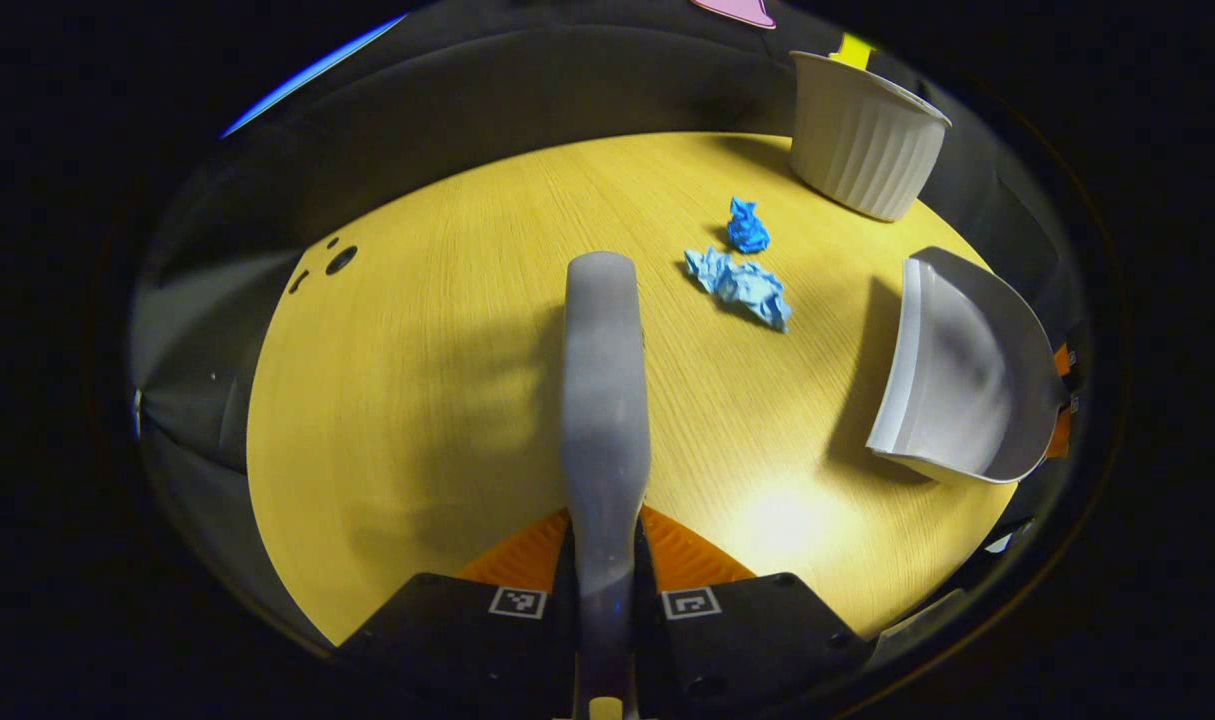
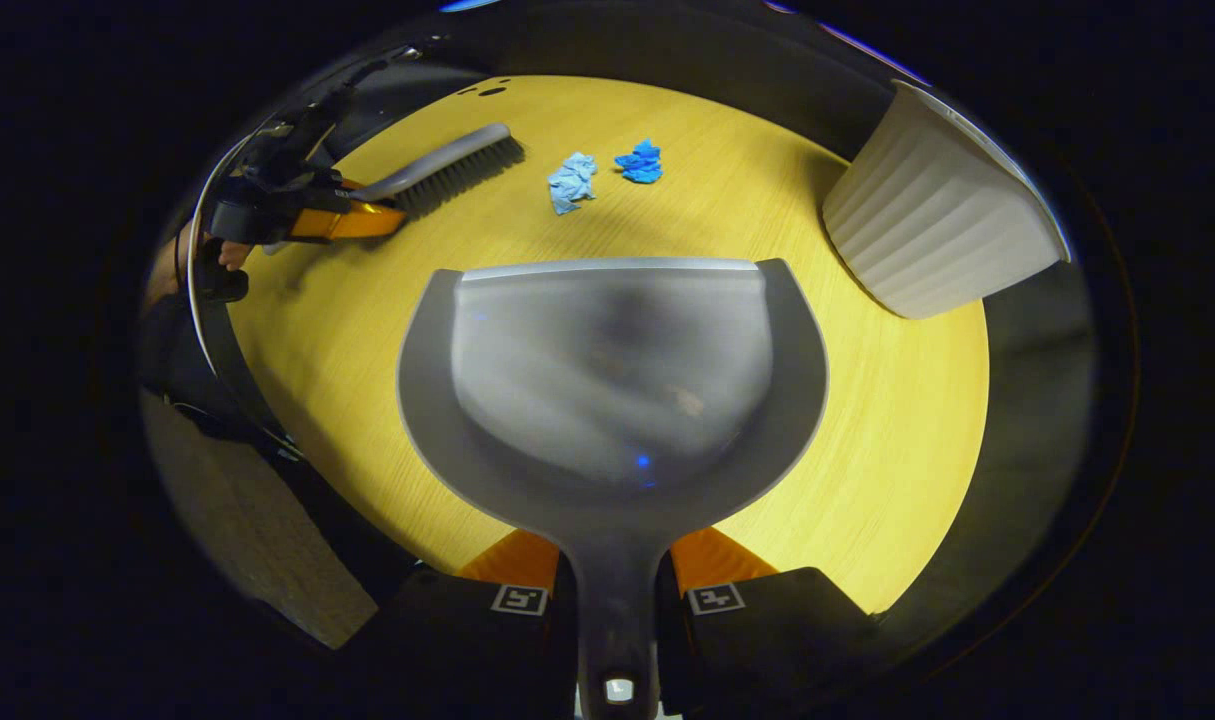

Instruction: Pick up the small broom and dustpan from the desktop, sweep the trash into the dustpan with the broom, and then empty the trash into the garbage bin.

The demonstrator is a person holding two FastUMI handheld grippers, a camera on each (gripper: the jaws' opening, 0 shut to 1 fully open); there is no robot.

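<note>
The left gripper point(image 1: 604, 560) grasps the grey handle of the small broom point(image 1: 601, 400): both orange fingers press against the handle from either side. In the left gripper view the broom extends forward over the yellow wood-grain desktop point(image 1: 417, 400), seen from above along its back. In the right gripper view the same broom point(image 2: 447, 165) shows its dark bristles pointing down toward the desktop point(image 2: 867, 480), with the left gripper point(image 2: 362, 220) holding its handle end near the table's far-left edge.

The right gripper point(image 2: 615, 575) grasps the handle of the grey dustpan point(image 2: 612, 380) — both fingers close on the narrow stem. The pan's open front lip faces the trash. In the left gripper view the dustpan point(image 1: 967, 370) sits at the right, tilted on edge, with orange parts of the right gripper just behind it.

Two pieces of trash lie on the desktop, close together but apart: a light blue crumpled paper point(image 1: 742, 285) point(image 2: 572, 180) and a darker blue crumpled paper point(image 1: 747, 227) point(image 2: 640, 162). Both lie between broom and dustpan, ahead of the pan's lip.

The white ribbed garbage bin point(image 1: 862, 135) point(image 2: 932, 215) stands at the desktop's far edge — beyond the trash, upright and open at the top.
</note>
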